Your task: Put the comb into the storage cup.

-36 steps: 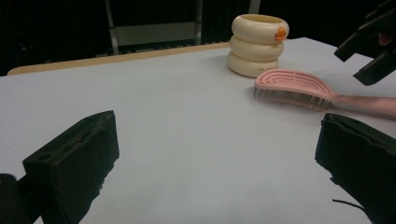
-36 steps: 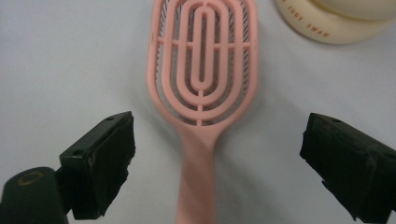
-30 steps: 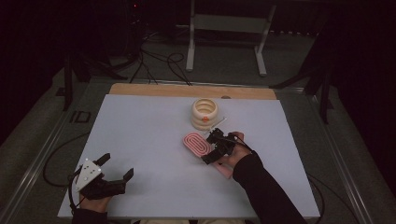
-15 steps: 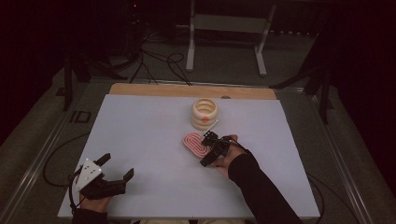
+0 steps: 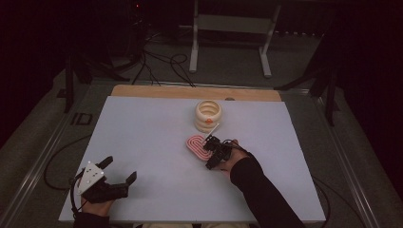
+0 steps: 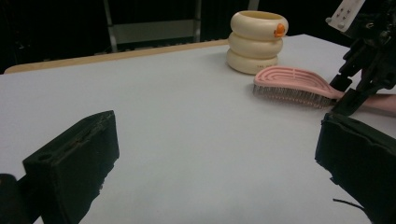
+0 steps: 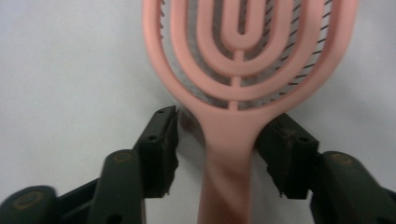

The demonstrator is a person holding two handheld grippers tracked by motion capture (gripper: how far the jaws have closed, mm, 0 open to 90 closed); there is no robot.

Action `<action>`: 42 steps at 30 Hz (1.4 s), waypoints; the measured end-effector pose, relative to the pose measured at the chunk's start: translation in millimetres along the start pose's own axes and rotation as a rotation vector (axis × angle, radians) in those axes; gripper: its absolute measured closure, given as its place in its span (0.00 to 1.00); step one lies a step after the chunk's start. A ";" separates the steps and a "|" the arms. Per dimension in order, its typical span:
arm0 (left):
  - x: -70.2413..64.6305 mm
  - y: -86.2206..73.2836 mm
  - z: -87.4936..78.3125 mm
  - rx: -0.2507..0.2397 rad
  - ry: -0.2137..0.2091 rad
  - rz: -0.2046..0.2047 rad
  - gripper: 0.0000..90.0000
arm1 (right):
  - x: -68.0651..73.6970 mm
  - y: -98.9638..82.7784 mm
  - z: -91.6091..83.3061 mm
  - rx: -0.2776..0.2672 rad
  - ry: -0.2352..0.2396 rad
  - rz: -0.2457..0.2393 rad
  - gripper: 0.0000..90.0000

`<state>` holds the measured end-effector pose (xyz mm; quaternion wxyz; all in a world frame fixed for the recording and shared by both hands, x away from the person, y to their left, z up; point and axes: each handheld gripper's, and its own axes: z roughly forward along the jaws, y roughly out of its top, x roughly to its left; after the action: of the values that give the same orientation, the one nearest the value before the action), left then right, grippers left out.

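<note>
Right gripper (image 7: pixel 219 154) straddles the neck of the pink plastic vented hairbrush (image 7: pixel 243 70), right where the handle widens into the oval head. The fingers (image 7: pixel 159 140) have just been closing around it, now at a middling gap. Handle sits between them; the far pad looks up against the handle edge, the near pad is apart from it with a sliver of worktop visible between, so no firm clamp yet by my reading.

Brush lies flat on the white worktop (image 5: pixel 142 137), bristles down, slotted back up, which is why the fingers come in from above and either side of the handle. The neck is likely picked because it is the narrowest stiff part and keeps the pads off the bristles.

In the high view the right gripper (image 5: pixel 215 151) sits on the handle end and the brush head (image 5: pixel 195 145) points away from the fingers. Beyond the head, apart from it, stands a cream ribbed holder shaped like stacked rings with a small orange dot (image 5: pixel 208 115), upright with its opening up.

Left gripper (image 5: pixel 116 183) rests low near the worktop's front edge, well apart from the brush, fingers (image 6: pixel 74 158) spread wide with nothing between them. Looks parked, out of the working hand's way.
</note>
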<state>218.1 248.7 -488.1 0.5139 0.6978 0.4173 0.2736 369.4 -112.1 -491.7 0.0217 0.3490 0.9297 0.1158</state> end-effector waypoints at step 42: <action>0.1 -0.5 0.4 0.005 0.006 -0.005 0.00 | -1.3 -8.0 -3.6 -0.011 -0.005 0.013 0.77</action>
<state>218.4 248.6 -488.7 0.5114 0.6973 0.4212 0.2734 364.8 -119.5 -490.1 0.0251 0.3554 0.9266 0.1204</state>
